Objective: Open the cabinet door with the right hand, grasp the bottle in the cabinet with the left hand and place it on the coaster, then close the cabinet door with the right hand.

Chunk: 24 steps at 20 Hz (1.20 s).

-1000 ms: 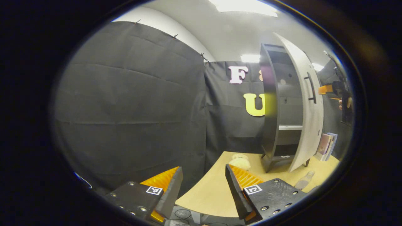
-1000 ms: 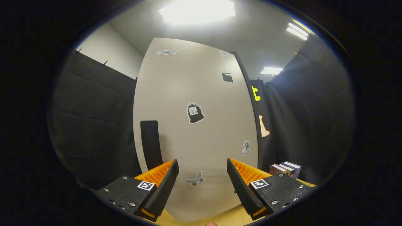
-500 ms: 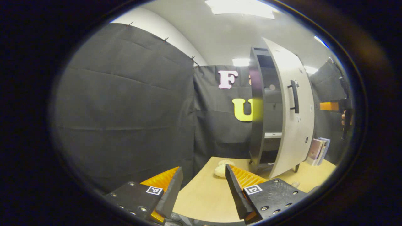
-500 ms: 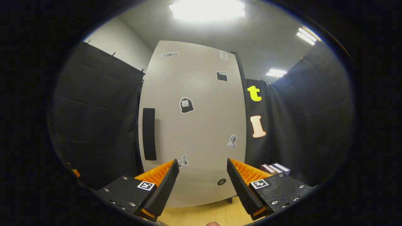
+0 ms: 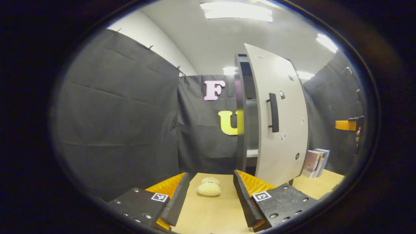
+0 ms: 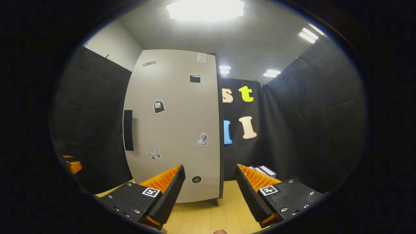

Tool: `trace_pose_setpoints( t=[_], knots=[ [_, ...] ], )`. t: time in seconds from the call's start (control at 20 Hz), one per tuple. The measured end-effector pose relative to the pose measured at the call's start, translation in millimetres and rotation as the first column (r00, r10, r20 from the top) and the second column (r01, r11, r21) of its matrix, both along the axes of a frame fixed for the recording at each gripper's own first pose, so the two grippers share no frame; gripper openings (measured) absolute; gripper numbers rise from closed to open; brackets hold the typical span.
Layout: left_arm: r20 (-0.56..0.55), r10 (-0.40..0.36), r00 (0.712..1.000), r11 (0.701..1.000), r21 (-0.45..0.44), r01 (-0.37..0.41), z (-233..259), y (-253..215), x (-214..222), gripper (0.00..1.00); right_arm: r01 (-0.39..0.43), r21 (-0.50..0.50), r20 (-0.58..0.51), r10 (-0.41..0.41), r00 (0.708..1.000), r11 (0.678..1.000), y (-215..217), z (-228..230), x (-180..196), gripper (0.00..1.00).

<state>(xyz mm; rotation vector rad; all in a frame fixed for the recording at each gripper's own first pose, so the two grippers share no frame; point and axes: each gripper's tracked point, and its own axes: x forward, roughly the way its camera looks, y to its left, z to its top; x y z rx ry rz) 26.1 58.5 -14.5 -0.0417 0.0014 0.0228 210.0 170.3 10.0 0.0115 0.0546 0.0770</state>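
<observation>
Each gripper body is made of flat black plates. Small silver screws are set into the plates. A little square black-and-white tag is stuck on each plate.

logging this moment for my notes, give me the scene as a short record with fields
door: door nearly shut, a narrow gap at its handle edge shows the cabinet inside
handle: dark bar on the door's front, untouched
left gripper: left gripper open, holding nothing, above the table
right gripper: right gripper open, holding nothing, facing the door front, apart from it
table items: pale plush toy ahead of the left fingers; books standing right of the cabinet
door stickers: several small ones, among them a butterfly
</observation>
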Motion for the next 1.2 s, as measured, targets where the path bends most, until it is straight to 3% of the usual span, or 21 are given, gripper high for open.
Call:
trace_pose_setpoints(
  t=[0.4,0.45,0.6,0.65,1.2],
  knots=[
    [-0.001,-0.065,0.998,0.998,0.002,0.065,11.9,-72.9,21.9,0.78,0.045,-0.023,-0.019,-0.046,0.999,0.999,-60.0,-21.0,-11.7,0.95],
    [-0.003,-0.068,0.998,0.998,0.004,0.068,13.4,-78.8,22.7,0.78,0.045,-0.02,-0.02,-0.045,0.999,0.999,-63.3,-23.0,-11.9,0.91],
    [0.002,-0.071,0.997,0.997,-0.003,0.071,17.9,-93.2,25.0,0.73,0.045,-0.016,-0.03,-0.046,0.998,0.999,-72.5,-30.6,-13.5,0.95],
    [-0.001,-0.07,0.998,0.998,-0.004,0.07,17.4,-95.4,25.0,0.73,0.045,-0.011,-0.033,-0.045,0.998,0.999,-74.6,-32.9,-14.1,0.91],
    [0.011,-0.047,0.999,0.999,0.004,0.047,27.4,-100.4,14.5,0.73,0.041,0.007,-0.015,-0.041,0.999,0.999,-78.1,-30.9,-18.0,0.95]
  ],
)
